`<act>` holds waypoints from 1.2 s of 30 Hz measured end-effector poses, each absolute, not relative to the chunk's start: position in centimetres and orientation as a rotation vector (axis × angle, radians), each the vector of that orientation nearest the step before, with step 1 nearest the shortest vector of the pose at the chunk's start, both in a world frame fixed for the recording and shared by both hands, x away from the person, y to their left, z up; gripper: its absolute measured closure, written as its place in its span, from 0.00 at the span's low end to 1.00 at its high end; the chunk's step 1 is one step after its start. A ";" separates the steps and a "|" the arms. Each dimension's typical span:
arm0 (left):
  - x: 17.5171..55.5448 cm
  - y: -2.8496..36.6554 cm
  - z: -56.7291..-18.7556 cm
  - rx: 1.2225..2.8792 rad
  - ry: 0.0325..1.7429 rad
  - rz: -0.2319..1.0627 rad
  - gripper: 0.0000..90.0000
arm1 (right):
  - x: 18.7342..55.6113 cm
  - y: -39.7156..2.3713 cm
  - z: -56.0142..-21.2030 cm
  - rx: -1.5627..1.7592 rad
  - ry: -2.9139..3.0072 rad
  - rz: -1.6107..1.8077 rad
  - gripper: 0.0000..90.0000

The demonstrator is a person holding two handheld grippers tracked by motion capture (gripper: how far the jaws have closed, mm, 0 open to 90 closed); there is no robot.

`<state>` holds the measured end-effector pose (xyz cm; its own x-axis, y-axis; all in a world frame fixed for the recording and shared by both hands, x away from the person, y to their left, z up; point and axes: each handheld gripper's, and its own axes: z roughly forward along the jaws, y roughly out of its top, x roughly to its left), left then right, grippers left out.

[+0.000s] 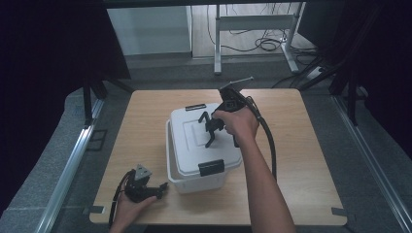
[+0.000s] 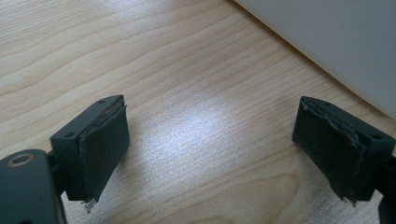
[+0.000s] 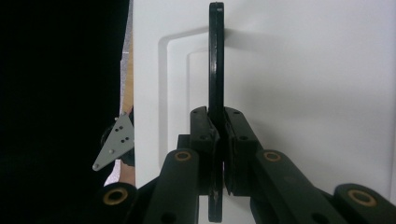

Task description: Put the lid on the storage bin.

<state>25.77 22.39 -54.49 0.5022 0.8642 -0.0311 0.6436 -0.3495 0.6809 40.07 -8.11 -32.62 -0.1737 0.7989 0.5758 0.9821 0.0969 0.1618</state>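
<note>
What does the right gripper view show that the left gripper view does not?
Right gripper view: the right gripper shut on the black handle raised from the white lid, with the other gripper's grey plate farther off. Left gripper view: the left gripper open, jaws wide apart over bare wooden table. Both share the white box.

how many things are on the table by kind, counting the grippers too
storage box with lid: 1
black latches on the box: 2
black lid handle, clamped in the right hand-held gripper: 1
hand-held grippers, counting the left hand-held gripper, open beside the box: 2
total: 6
</note>
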 end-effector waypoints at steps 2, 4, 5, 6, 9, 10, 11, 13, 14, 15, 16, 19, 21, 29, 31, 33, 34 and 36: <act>25.8 22.4 -54.5 2.107 1.230 0.446 0.12 | 40.0 -7.7 -32.9 -1.770 -2.031 -0.742 0.93; 25.8 22.4 -54.5 2.107 1.230 0.446 0.12 | 39.9 -7.5 -33.0 -1.775 -2.027 -0.741 0.93; 25.8 22.4 -54.5 2.107 1.230 0.446 0.12 | 39.8 -7.4 -33.1 -1.779 -2.022 -0.740 0.93; 25.8 22.4 -54.5 2.107 1.230 0.446 0.12 | 39.8 -7.3 -33.2 -1.784 -2.019 -0.739 0.93; 25.8 22.4 -54.5 2.107 1.230 0.446 0.12 | 39.6 -6.9 -33.4 -1.791 -2.008 -0.739 0.93; 25.8 22.4 -54.5 2.107 1.230 0.446 0.12 | 39.5 -6.7 -33.5 -1.792 -2.007 -0.739 0.93; 25.8 22.4 -54.5 2.108 1.230 0.446 0.12 | 39.3 -6.3 -33.6 -1.791 -2.005 -0.740 0.93; 25.8 22.4 -54.5 2.107 1.230 0.446 0.12 | 39.2 -5.9 -33.7 -1.786 -2.004 -0.740 0.93; 25.8 22.4 -54.5 2.107 1.230 0.446 0.12 | 39.2 -5.8 -33.7 -1.786 -2.001 -0.739 0.93; 25.8 22.4 -54.5 2.107 1.230 0.446 0.12 | 39.2 -5.8 -33.7 -1.786 -2.001 -0.739 0.93; 25.8 22.4 -54.5 2.107 1.230 0.446 0.12 | 39.2 -5.6 -33.8 -1.787 -1.997 -0.739 0.93; 25.8 22.4 -54.5 2.108 1.230 0.445 0.12 | 39.1 -5.4 -34.2 -1.802 -1.986 -0.736 0.93; 25.8 22.4 -54.5 2.108 1.230 0.446 0.12 | 39.1 -5.4 -34.5 -1.809 -1.978 -0.736 0.93; 25.8 22.4 -54.5 2.104 1.233 0.445 0.12 | 39.0 -5.4 -35.7 -1.810 -1.973 -0.733 0.93; 25.8 22.4 -54.5 2.106 1.230 0.446 0.12 | 39.0 -5.5 -35.8 -1.814 -1.969 -0.731 0.93; 25.8 22.4 -54.5 2.104 1.233 0.445 0.12 | 39.0 -5.8 -36.1 -1.818 -1.958 -0.736 0.93; 25.8 22.4 -54.5 2.104 1.232 0.444 0.12 | 39.0 -6.0 -36.2 -1.821 -1.946 -0.742 0.93; 25.8 22.4 -54.5 2.106 1.231 0.442 0.12 | 39.0 -6.2 -36.6 -1.814 -1.927 -0.757 0.93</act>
<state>25.78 22.38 -54.50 0.5022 0.8640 -0.0350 0.6449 -0.3473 0.6808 39.04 -6.22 -36.59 -0.0890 0.7839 0.6144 0.9925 0.0182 0.1206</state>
